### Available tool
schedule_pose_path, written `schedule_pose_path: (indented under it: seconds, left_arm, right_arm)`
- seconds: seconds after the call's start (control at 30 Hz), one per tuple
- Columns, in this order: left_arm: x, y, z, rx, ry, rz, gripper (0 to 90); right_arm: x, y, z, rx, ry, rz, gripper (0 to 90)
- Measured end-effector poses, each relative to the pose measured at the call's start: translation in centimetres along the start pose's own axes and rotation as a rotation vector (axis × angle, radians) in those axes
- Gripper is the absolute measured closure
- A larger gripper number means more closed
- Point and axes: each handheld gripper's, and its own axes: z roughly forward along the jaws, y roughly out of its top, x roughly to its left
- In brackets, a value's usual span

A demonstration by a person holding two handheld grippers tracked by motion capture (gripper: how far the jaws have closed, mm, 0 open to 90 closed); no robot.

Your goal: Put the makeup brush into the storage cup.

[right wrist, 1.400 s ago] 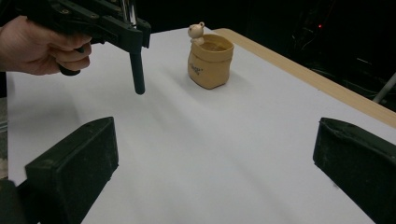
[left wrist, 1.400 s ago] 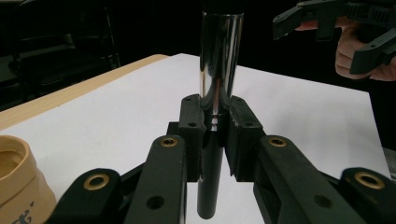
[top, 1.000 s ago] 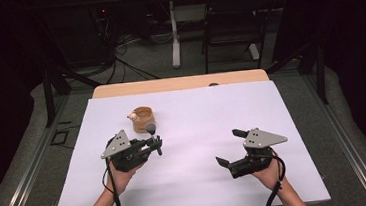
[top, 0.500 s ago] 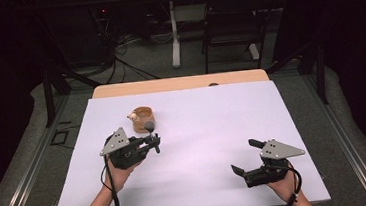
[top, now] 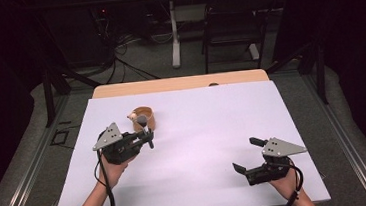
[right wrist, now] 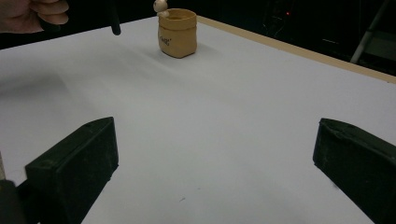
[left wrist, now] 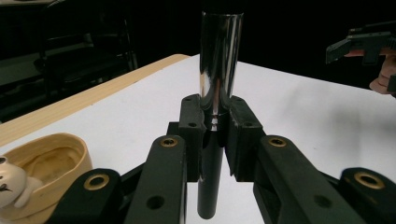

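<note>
My left gripper [top: 147, 135] [left wrist: 215, 126] is shut on an upright slim cylinder [left wrist: 220, 60] [top: 143, 122], chrome above the jaws and black below. It hovers just in front of a tan sack-shaped pot [top: 145, 117] [left wrist: 51, 163] [right wrist: 177, 32] that has a small white figure [top: 132, 117] on its rim. The cylinder's black lower end [right wrist: 114, 21] hangs above the table left of the pot. My right gripper [top: 244, 154] [right wrist: 215, 158] is wide open at the front right, nothing between its jaws, pointing across the white sheet toward the pot.
A white sheet [top: 203, 131] covers most of the wooden table [top: 179, 83], whose far edge shows bare. A black chair [top: 232, 23] and a desk leg [top: 174, 33] stand beyond the table. Dark floor and metal rails flank both sides.
My right gripper has drawn back toward the front right edge of the table. The left gripper with the cylinder has barely moved.
</note>
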Motion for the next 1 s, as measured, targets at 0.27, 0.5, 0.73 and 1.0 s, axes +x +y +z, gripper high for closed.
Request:
schedule_pose_path:
  seconds: [0.27, 0.5, 0.73, 1.0]
  left_arm:
    - [0.7, 0.2, 0.2, 0.021, 0.023, 0.006, 78.2]
    - [1.3, 1.0, 0.1, 0.017, 0.036, 0.013, 78.3]
    - [1.9, 1.4, 0.0, 0.012, 0.051, 0.01, 78.3]
    - [2.6, 2.0, 0.1, 0.006, 0.066, 0.006, 78.3]
  right_arm:
    - [-0.6, 0.1, 0.3, 0.012, -0.003, 0.001, 0.0]
    - [-0.7, 0.0, 0.4, 0.018, -0.013, -0.002, 0.0]
    - [-0.7, 0.0, 0.5, 0.026, -0.013, -0.011, 0.0]
    - [-0.7, 0.0, 0.4, 0.029, -0.011, -0.01, 0.0]
